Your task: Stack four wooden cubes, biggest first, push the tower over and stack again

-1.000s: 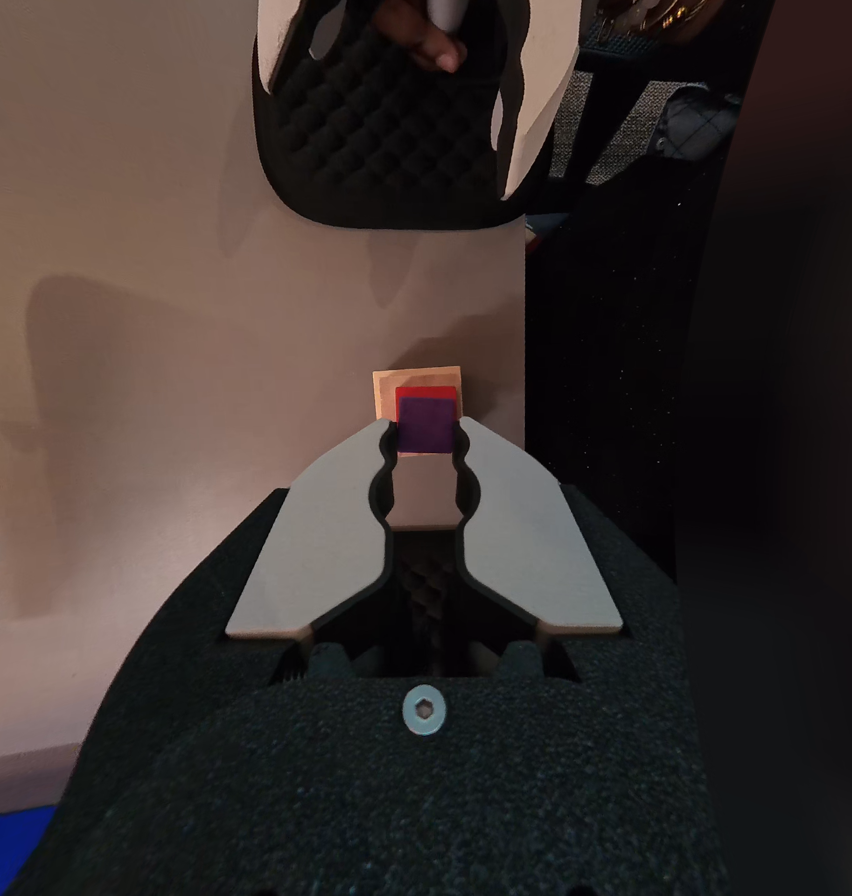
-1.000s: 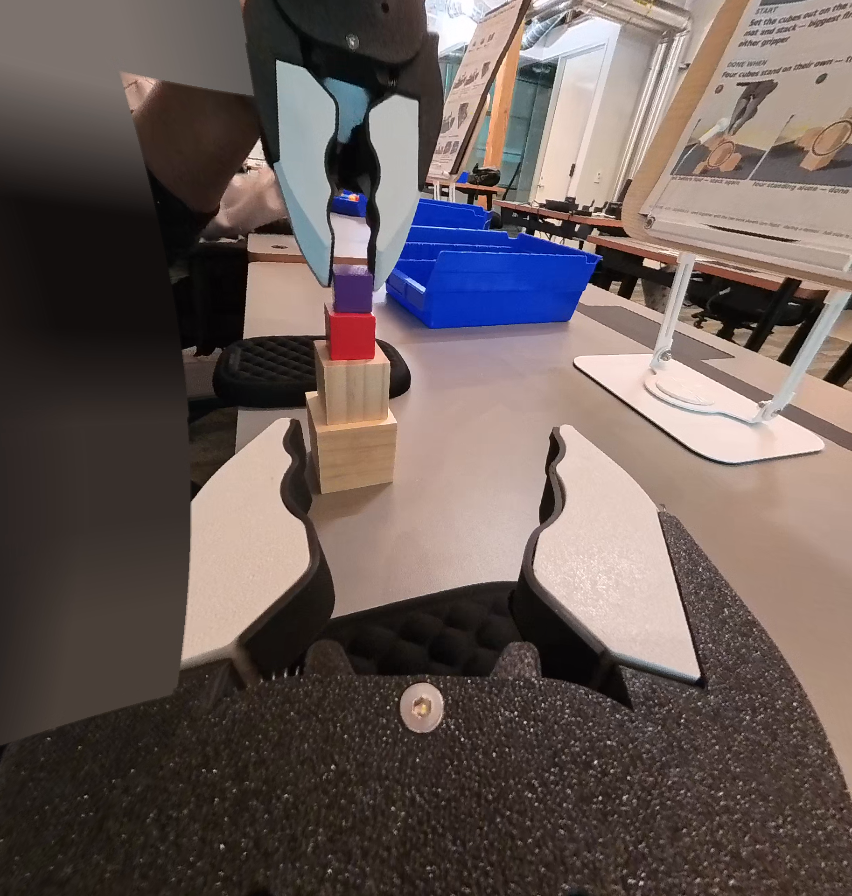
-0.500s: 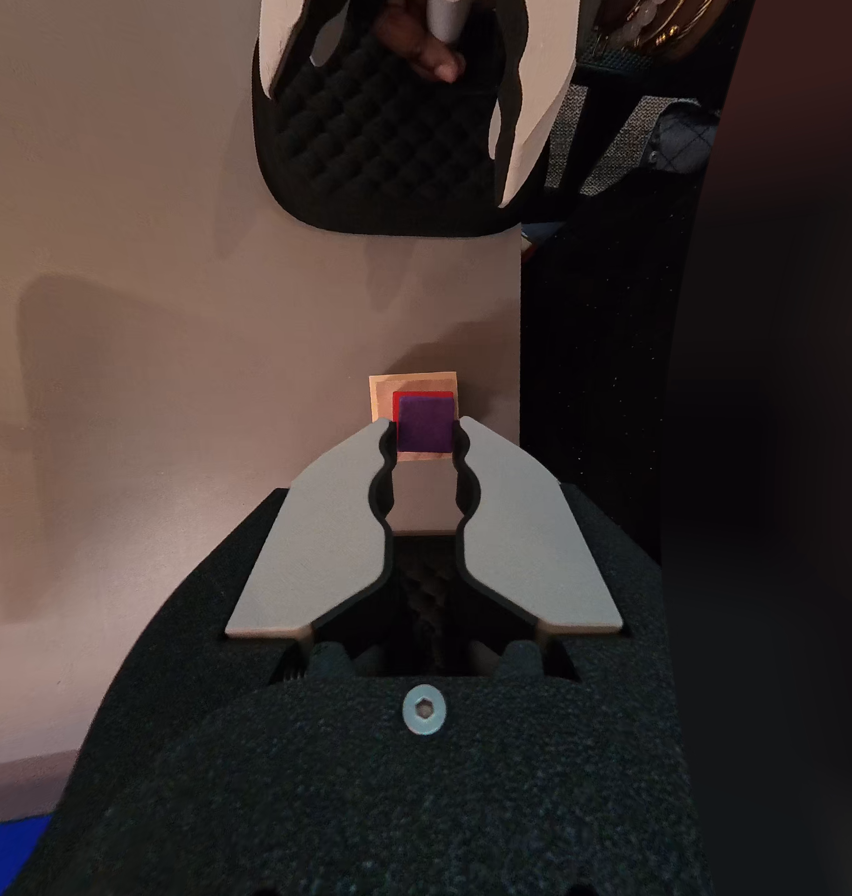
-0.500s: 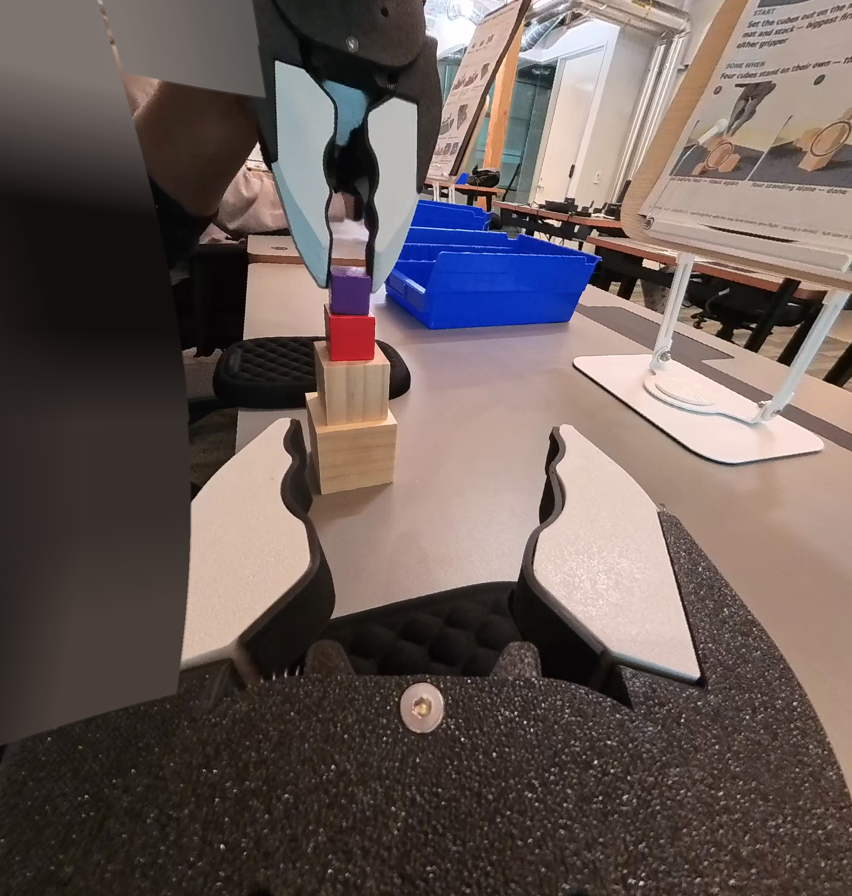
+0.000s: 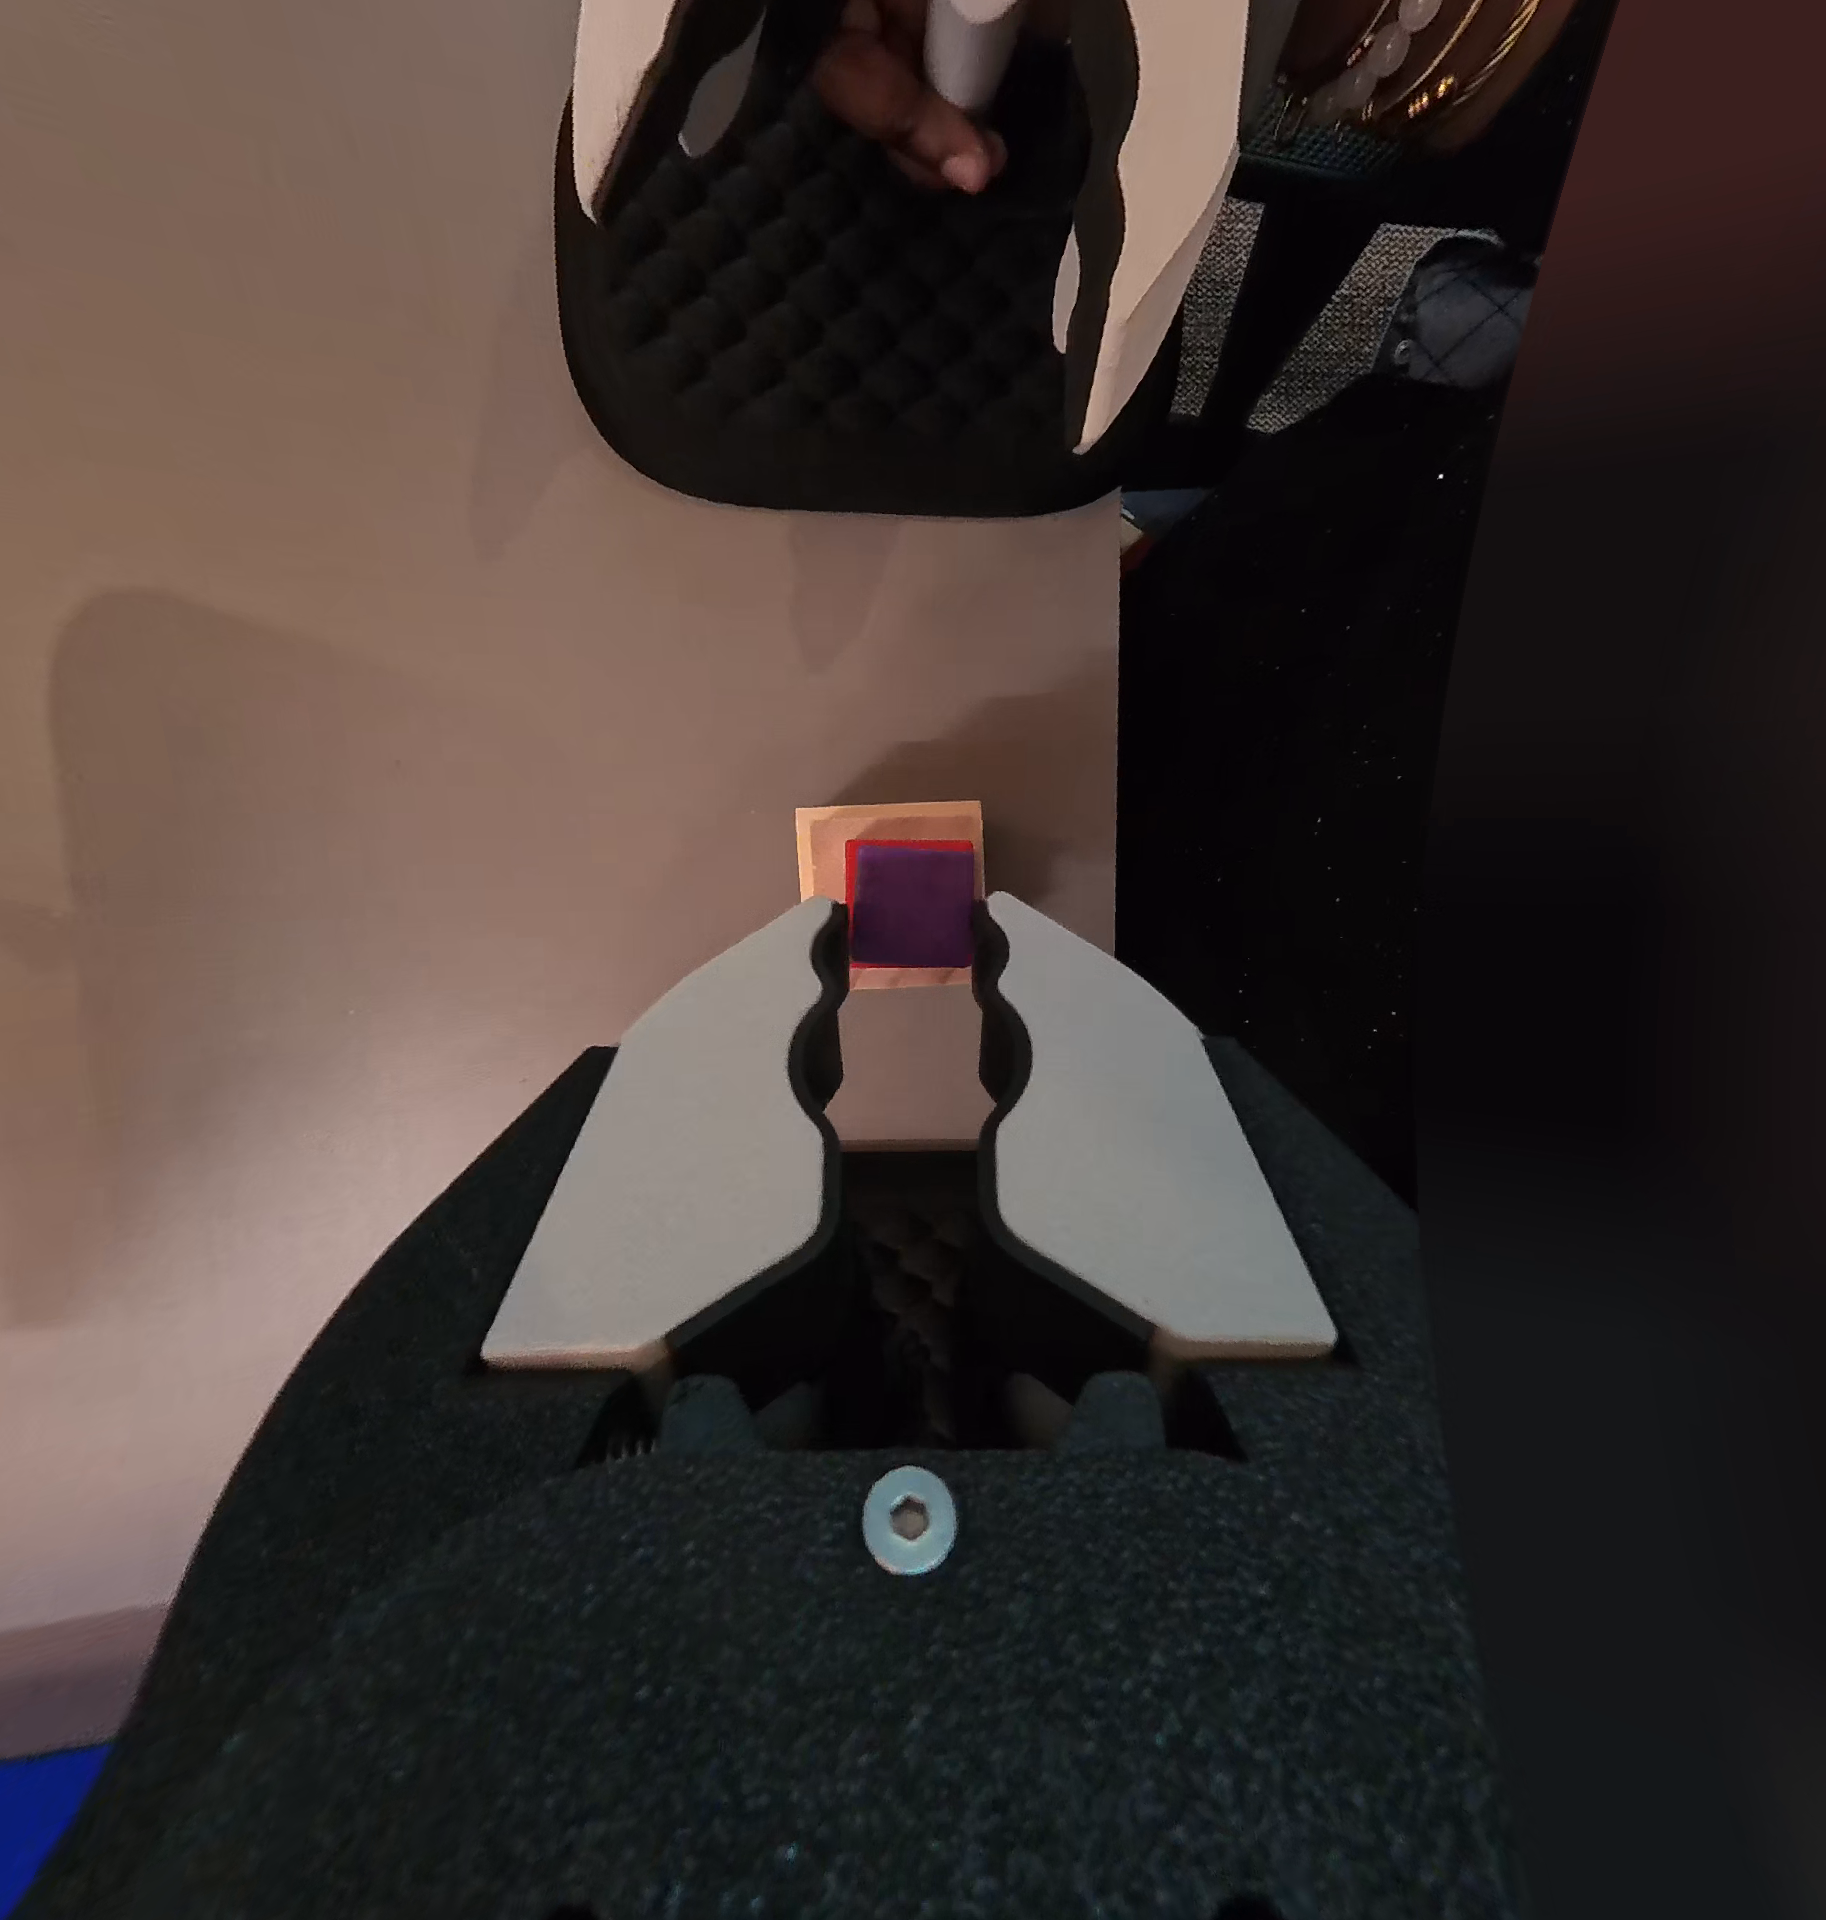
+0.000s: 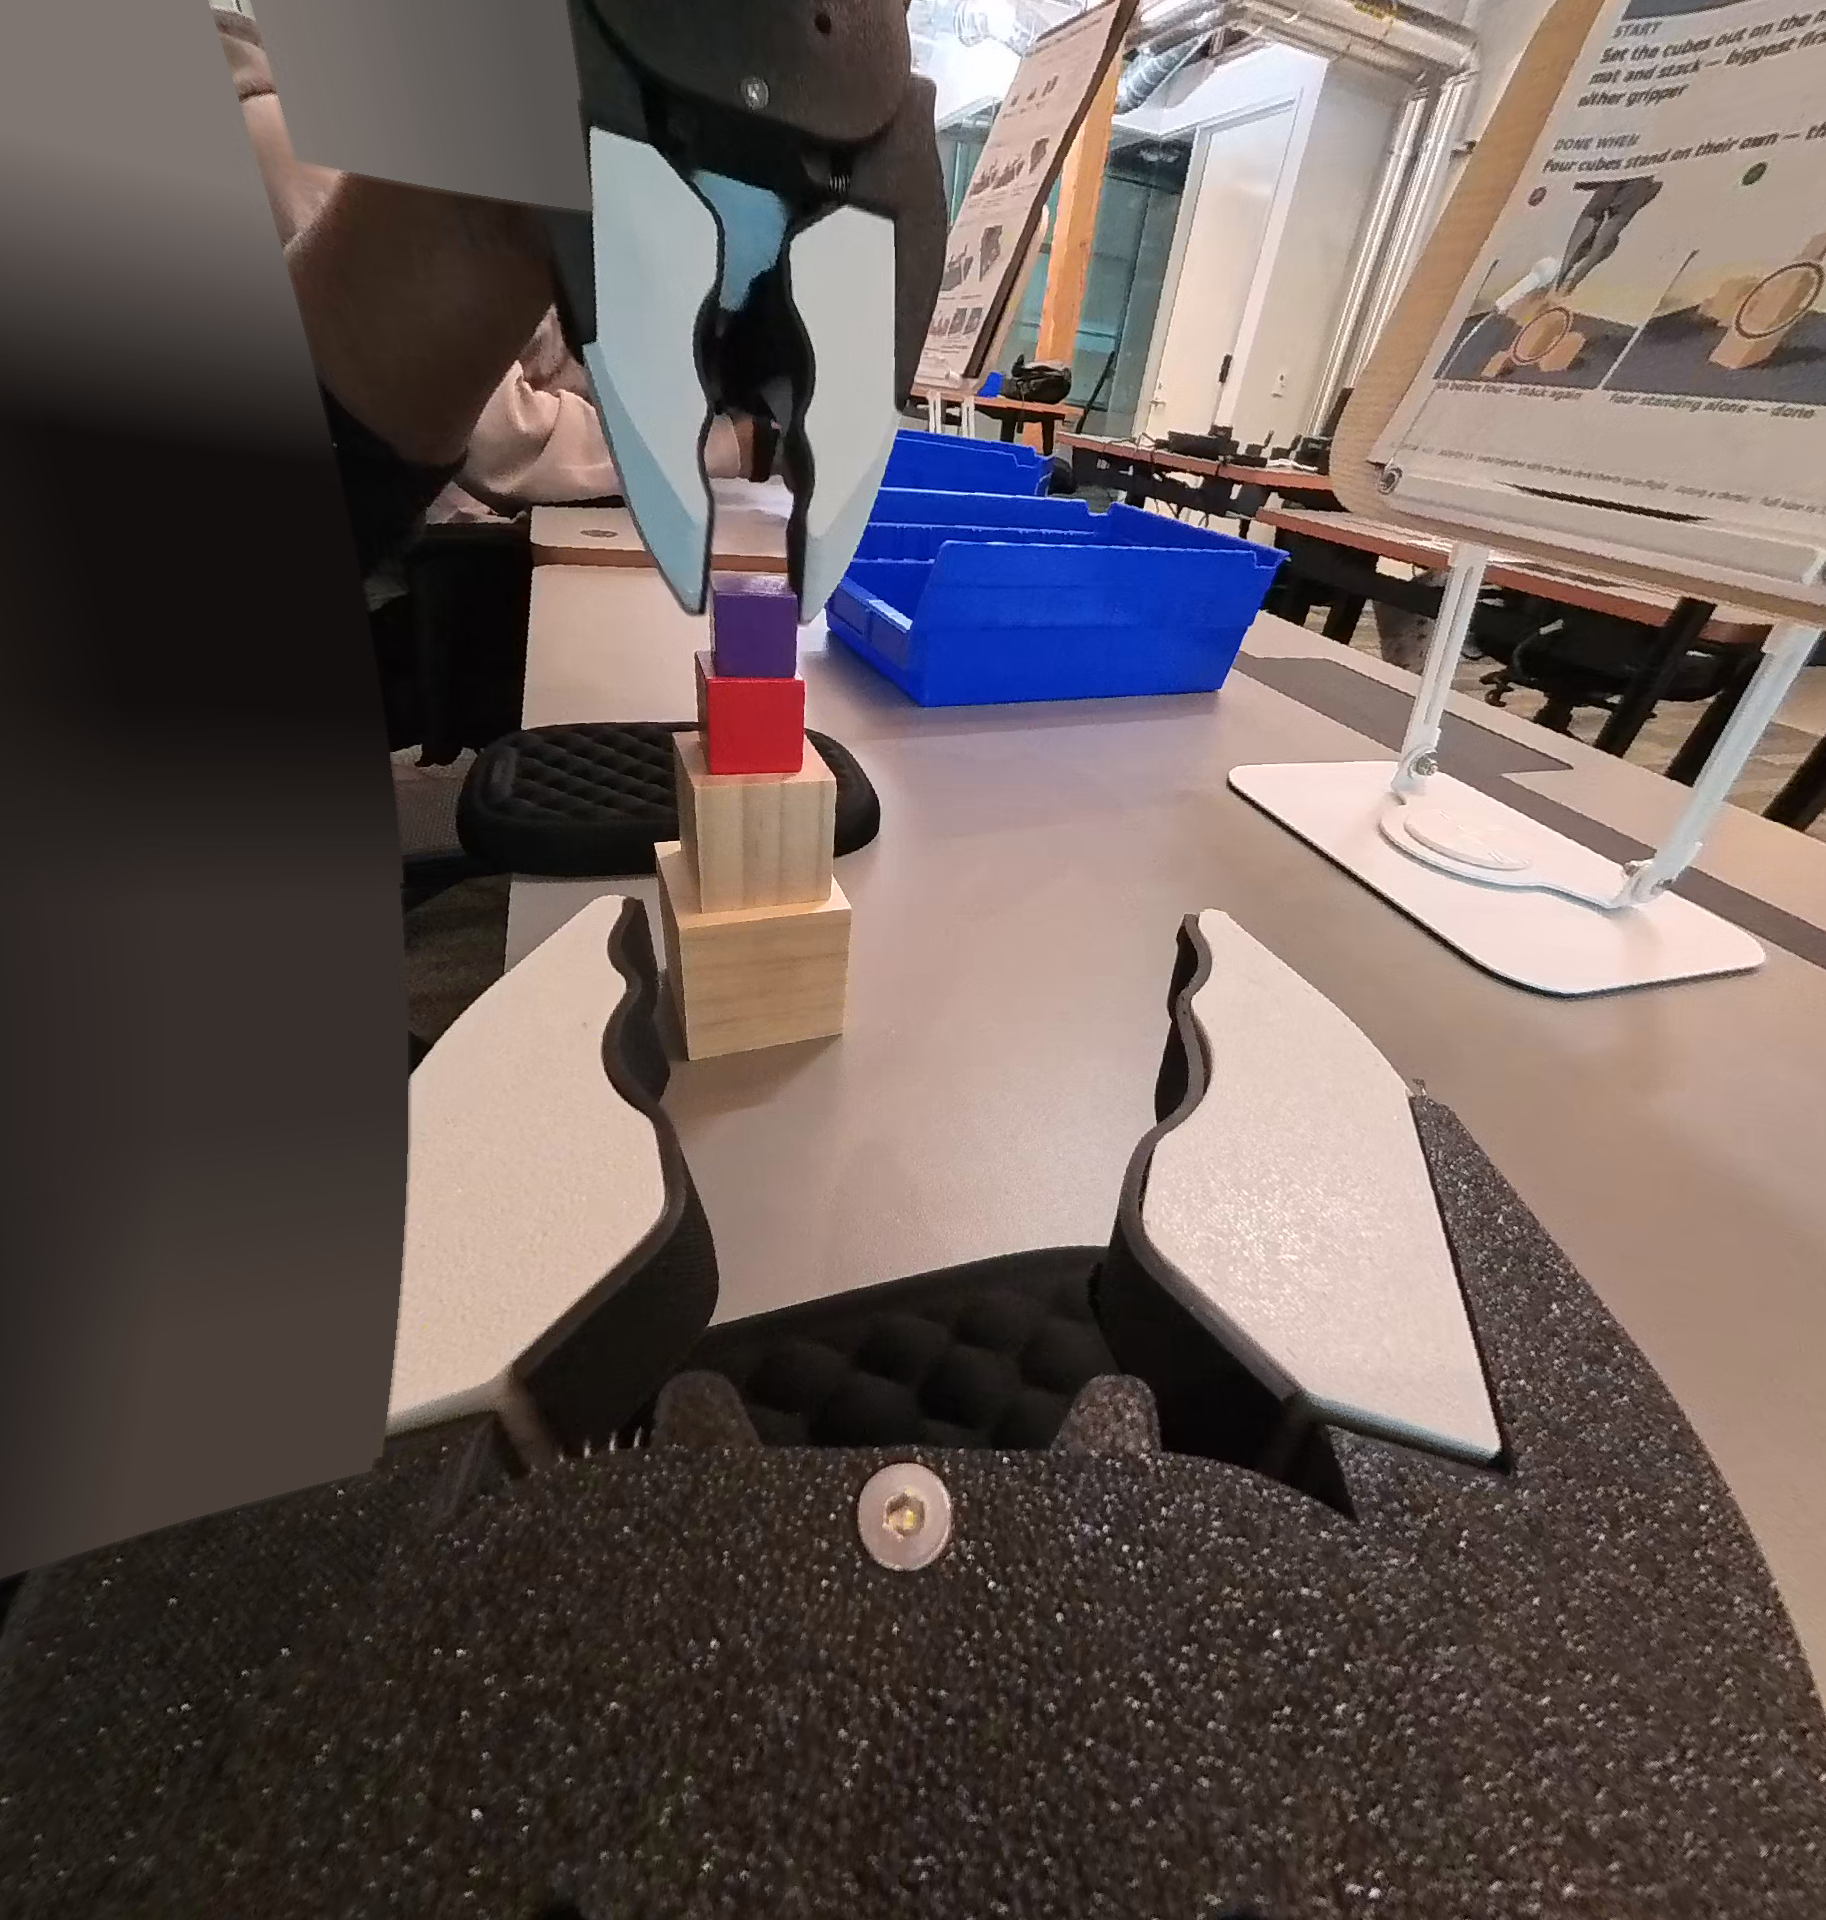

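Note:
A stack stands on the grey table: a large wooden cube, a smaller wooden cube, a red cube and a purple cube on top. My left gripper points straight down over the stack and is shut on the purple cube, which rests on the red cube. The right wrist view shows the same gripper with its tips on either side of the purple cube. My right gripper is wide open and empty, low over the table, its left finger just beside the bottom cube.
A black quilted pad lies behind the stack near the table edge. Blue bins stand farther back. A white stand base carries a tilted instruction board at right. A person's sleeve is at upper left. The tips of one gripper are about 11 centimeters away from the tips of the other.
Almost nothing has moved. My left gripper stays closed on the purple cube atop the stack, and my right gripper stays open in the same place.

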Available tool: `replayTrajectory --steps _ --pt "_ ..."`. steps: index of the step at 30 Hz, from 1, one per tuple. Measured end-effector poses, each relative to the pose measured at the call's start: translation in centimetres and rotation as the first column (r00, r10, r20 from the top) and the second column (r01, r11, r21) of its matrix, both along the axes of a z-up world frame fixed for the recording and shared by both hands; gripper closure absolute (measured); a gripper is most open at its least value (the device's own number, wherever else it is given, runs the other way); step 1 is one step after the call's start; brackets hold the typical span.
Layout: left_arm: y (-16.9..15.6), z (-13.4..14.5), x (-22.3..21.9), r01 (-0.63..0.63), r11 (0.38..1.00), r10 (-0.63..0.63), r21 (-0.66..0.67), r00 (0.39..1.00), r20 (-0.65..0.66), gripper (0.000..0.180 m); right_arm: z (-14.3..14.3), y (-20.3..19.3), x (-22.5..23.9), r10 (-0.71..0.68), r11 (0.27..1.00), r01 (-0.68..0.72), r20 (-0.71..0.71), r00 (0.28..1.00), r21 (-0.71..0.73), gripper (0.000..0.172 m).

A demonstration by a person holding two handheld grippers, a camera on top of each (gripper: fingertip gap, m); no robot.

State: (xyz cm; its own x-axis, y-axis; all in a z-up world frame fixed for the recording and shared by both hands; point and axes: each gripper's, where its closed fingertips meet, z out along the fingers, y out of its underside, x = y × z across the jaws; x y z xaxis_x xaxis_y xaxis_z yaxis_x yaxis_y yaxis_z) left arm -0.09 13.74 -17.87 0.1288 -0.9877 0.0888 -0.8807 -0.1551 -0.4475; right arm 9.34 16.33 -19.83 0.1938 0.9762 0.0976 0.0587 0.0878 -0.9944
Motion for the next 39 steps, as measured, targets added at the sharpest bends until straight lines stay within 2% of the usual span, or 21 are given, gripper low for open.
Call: replayTrajectory --steps 5,9,11,12,14,17,19,22,24,27,31,35,39 --pt "0.0 0.0 0.0 -0.002 1.0 0.002 -0.006 1.0 0.004 0.155 0.0 0.0 0.0 -0.001 1.0 0.001 0.0 1.0 -0.001 0.078" --pt "0.2 0.6 0.2 -0.011 1.0 0.011 0.002 0.999 0.044 0.141 0.0 0.0 0.0 -0.001 1.0 0.001 -0.001 1.0 -0.002 0.078" --pt "0.5 1.3 0.3 -0.029 0.999 0.026 0.03 0.996 0.089 0.117 0.0 0.1 0.0 -0.001 1.0 0.001 -0.002 1.0 -0.002 0.078" --pt "0.8 1.8 0.6 -0.039 0.997 0.03 0.063 0.991 0.132 0.096 0.0 0.1 0.0 -0.001 1.0 0.001 -0.003 1.0 -0.002 0.078" --pt "1.8 3.1 0.9 -0.082 0.982 0.04 0.172 0.971 0.235 0.037 0.0 0.1 0.0 -0.001 1.0 0.001 -0.003 1.0 -0.003 0.078" --pt "2.2 5.1 0.9 -0.16 0.945 0.024 0.286 0.904 0.426 0.034 0.0 0.1 0.0 -0.001 1.0 0.001 -0.004 1.0 -0.005 0.078" --pt "1.6 6.1 0.5 -0.212 0.934 0.017 0.288 0.831 0.556 0.034 0.0 0.1 0.0 -0.002 1.0 0.002 -0.004 1.0 -0.006 0.078" --pt "1.5 7.1 -1.3 -0.33 0.885 -0.004 0.329 0.701 0.714 0.034 0.0 0.1 0.0 -0.004 1.0 0.004 -0.001 1.0 -0.003 0.078" --pt "0.6 7.1 -2.5 -0.375 0.884 0.002 0.28 0.603 0.798 0.034 -0.1 0.1 0.0 -0.006 1.0 0.006 0.004 1.0 -0.002 0.078" --pt "-0.5 5.4 -3.8 -0.389 0.905 0.064 0.169 0.519 0.852 0.041 -0.1 0.2 -0.1 -0.009 1.0 0.009 0.01 1.0 -0.006 0.078" --pt "-0.1 3.3 -5.5 -0.489 0.86 0.1 0.148 0.445 0.89 0.042 -0.2 0.2 -0.1 -0.016 1.0 0.016 0.013 1.0 -0.002 0.079" --pt "1.1 1.1 -6.9 -0.591 0.79 0.143 0.162 0.434 0.89 0.038 -0.3 0.3 -0.2 -0.019 1.0 0.019 0.022 1.0 -0.003 0.079" --pt "1.3 0.4 -7.6 -0.658 0.733 0.125 0.175 0.383 0.915 0.037 -0.2 0.3 -0.1 -0.021 1.0 0.021 0.016 1.0 -0.002 0.079"
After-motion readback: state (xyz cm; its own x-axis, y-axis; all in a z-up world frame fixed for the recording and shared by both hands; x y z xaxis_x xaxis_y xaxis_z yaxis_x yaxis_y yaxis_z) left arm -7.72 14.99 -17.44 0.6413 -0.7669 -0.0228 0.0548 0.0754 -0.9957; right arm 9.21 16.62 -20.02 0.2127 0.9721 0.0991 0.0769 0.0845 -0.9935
